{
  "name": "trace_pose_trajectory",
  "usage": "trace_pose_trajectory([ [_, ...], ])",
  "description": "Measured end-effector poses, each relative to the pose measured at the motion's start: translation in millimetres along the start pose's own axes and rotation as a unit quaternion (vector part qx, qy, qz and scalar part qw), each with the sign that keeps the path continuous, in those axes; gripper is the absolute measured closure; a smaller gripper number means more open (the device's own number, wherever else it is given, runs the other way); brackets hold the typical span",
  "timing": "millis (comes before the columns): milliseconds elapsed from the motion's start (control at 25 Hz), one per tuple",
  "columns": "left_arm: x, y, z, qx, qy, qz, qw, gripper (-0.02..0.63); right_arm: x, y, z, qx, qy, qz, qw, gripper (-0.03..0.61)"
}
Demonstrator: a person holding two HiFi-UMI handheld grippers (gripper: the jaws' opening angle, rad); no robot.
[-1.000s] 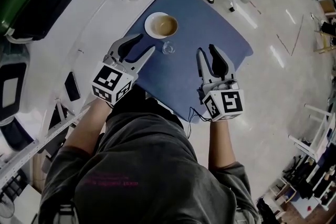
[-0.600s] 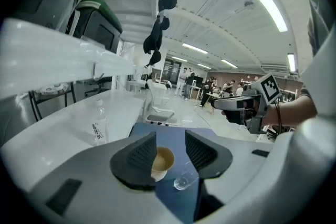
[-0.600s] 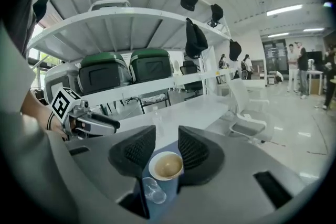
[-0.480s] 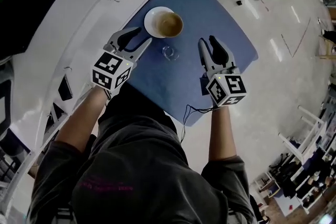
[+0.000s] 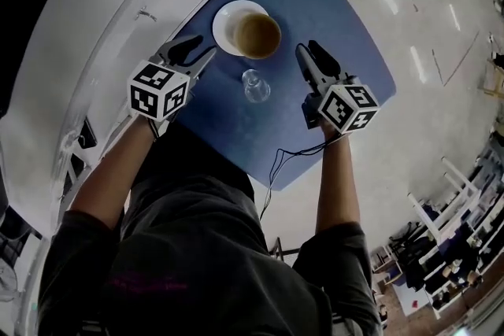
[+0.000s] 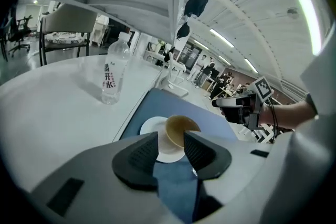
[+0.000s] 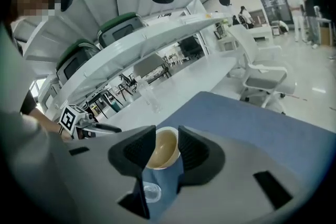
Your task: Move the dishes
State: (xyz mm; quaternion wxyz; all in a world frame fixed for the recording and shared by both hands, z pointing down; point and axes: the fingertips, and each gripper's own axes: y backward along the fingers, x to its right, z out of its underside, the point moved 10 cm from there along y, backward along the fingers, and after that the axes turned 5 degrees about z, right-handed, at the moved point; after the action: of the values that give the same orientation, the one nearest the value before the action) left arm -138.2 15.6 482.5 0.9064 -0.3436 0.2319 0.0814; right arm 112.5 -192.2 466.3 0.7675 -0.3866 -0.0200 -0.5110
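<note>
Left gripper (image 5: pixel 200 53) fingers apart, just narrowing, empty; right gripper (image 5: pixel 307 51) spread, empty; bowl (image 5: pixel 257 35) half-hides plate (image 5: pixel 226 21).

Head view looks steeply down; both gripper views face the bowl (image 5: pixel 257 35).

A plate (image 5: pixel 227 21) lies on the far part of the counter (image 5: pixel 339 35). A bowl (image 5: pixel 257 35) sits on the plate's right side and reaches past its rim. A small glass (image 5: pixel 256 86) stands on the counter just nearer the person than the plate, apart from it.

The left hand-held gripper (image 5: pixel 203 51) is to the left of the glass, with its tips close to the plate's near-left rim. Its jaws have just been closing a little, and nothing is between them. The right hand-held gripper (image 5: pixel 307 51) is to the right of the bowl and glass.

A water bottle (image 6: pixel 113 77) stands on the neighbouring curved counter (image 6: pixel 47 102), to the left. An office chair (image 7: pixel 262 78) stands on the floor beyond the counter's far edge.
</note>
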Motion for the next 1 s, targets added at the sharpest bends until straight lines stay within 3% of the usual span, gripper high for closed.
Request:
trace_pose_trajectory([
  [680,-47.6,-51.6,25.9,-0.039,0.100,-0.012,0.9942,0.466,71.5,-86.2,29.2,-0.116,-0.086,-0.083,0.986,0.456],
  [1000,-61.7,-59.4,34.6,-0.047,0.138,0.000,0.9893,0.466,69.4,-118.0,41.2,-0.182,-0.080,-0.131,0.971,0.456],
])
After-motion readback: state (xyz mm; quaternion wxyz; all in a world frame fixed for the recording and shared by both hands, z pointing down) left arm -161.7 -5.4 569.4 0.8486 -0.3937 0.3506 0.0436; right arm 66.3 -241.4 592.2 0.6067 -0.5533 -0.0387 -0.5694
